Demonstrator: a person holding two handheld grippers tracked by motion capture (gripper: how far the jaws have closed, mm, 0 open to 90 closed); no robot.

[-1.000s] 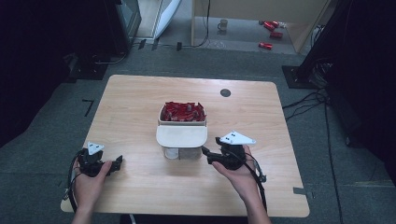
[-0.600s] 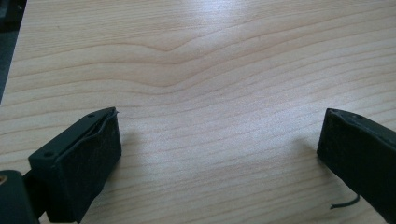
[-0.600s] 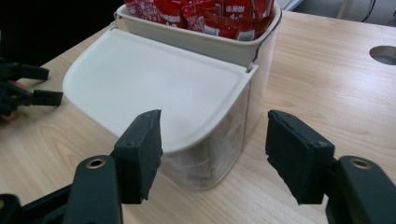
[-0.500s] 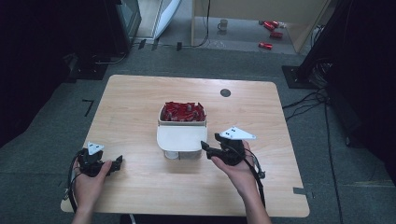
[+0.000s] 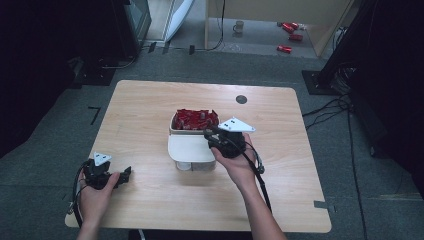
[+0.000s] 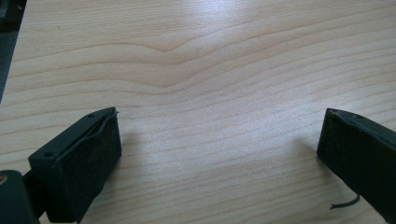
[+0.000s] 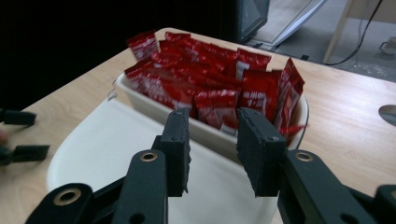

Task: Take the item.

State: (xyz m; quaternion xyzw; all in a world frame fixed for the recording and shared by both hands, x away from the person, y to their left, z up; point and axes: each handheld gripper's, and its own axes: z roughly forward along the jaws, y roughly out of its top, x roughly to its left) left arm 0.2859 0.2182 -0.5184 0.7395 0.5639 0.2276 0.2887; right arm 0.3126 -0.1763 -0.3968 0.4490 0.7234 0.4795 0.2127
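The red sachets [image 7: 212, 77] stand packed on edge in the cream tray [image 5: 172, 131] at the middle of the table [image 5: 150, 100], so their top edges stick up above the rim where a claw can pinch one without digging. Just in front of that tray, touching its near wall, sits a pale oval lid or dish [image 5: 189, 148], upside down or flat, I can't tell which, and it rests on what looks like a low round base; it makes a bare landing spot right beside the supply. Your right gripper [image 7: 212, 140] hangs over that pale surface with its nose aimed at the near wall of the tray, jaws drawn in to a narrow gap with nothing between them, which suits a thin packet edge better than a wide spread would. From the high view it sits at the tray's right front corner [image 5: 220, 136], so the closest sachets are the ones at that end. Your left gripper [image 5: 117, 175] lies low near the table's near-left edge, well apart from the tray, its jaws spread wide over bare wood [image 6: 219, 84] and holding nothing, parked out of the right arm's way.
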